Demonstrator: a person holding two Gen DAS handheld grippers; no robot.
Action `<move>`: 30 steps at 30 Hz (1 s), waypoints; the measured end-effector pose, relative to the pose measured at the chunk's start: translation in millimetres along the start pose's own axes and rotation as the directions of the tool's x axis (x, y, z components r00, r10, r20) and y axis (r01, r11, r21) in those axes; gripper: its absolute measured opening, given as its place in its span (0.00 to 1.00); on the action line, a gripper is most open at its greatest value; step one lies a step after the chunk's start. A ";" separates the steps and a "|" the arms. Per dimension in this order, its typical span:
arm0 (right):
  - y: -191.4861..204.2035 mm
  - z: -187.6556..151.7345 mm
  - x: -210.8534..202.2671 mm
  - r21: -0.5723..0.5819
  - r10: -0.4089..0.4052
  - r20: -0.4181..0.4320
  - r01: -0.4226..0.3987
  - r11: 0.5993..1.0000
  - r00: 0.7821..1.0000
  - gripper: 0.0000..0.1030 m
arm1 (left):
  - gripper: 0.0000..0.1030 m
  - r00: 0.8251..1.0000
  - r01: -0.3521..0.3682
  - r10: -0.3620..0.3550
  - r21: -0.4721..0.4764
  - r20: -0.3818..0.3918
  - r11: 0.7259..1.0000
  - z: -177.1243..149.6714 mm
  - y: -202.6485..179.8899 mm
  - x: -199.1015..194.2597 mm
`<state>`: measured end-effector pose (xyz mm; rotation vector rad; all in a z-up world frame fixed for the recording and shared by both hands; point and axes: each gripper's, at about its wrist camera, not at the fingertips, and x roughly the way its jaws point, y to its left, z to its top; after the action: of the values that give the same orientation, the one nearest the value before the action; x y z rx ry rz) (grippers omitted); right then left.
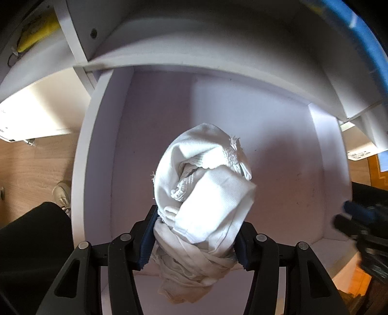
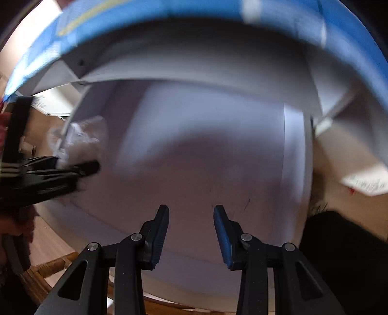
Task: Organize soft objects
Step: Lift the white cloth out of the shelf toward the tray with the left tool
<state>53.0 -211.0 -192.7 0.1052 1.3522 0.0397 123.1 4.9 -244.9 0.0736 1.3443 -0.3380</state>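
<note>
Left gripper (image 1: 194, 232) points steeply down into a white shelf compartment (image 1: 278, 150), its pads pressed on a bunched white cloth (image 1: 206, 193) held above the compartment floor. Right gripper (image 2: 191, 230) hovers over the same compartment, fingers apart with nothing between them. Blue band (image 2: 169, 9) crosses the top.

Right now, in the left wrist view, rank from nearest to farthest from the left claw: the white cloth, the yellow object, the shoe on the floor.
1. White cloth: clamped in the left claw, over the white shelf.
2. Shoe: on the wooden floor, lower left.
3. Yellow object: far upper left, behind the shelf's divider.
</note>
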 end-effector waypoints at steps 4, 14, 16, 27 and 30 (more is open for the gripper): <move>-9.9 -2.1 22.8 0.053 0.023 -0.068 -0.019 0.998 0.997 0.37 | 0.54 0.999 0.009 -0.011 0.048 0.030 0.999 -2.3 -3.7 -20.9; 1.4 -3.1 55.1 -0.014 -0.016 -0.166 0.014 1.000 0.986 0.37 | 0.54 0.992 0.021 -0.043 0.187 0.117 0.982 -16.5 1.1 -89.3; -0.4 -3.6 56.6 -0.008 -0.015 -0.173 0.014 1.000 0.985 0.37 | 0.54 0.989 0.005 -0.038 0.223 0.145 0.975 -13.6 -1.3 -104.7; 0.1 -10.9 55.1 -0.006 -0.014 -0.166 0.013 1.000 0.986 0.37 | 0.54 0.957 0.020 -0.104 0.294 0.271 0.956 5.2 -1.4 -210.1; 2.1 -13.0 54.9 -0.002 -0.010 -0.163 0.010 1.000 0.987 0.37 | 0.54 0.949 0.035 -0.128 0.309 0.287 0.950 16.5 -3.9 -237.4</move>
<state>52.3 -203.3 -248.6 0.0955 1.5164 0.0417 93.9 44.0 -12.0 0.2124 0.9831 -0.6004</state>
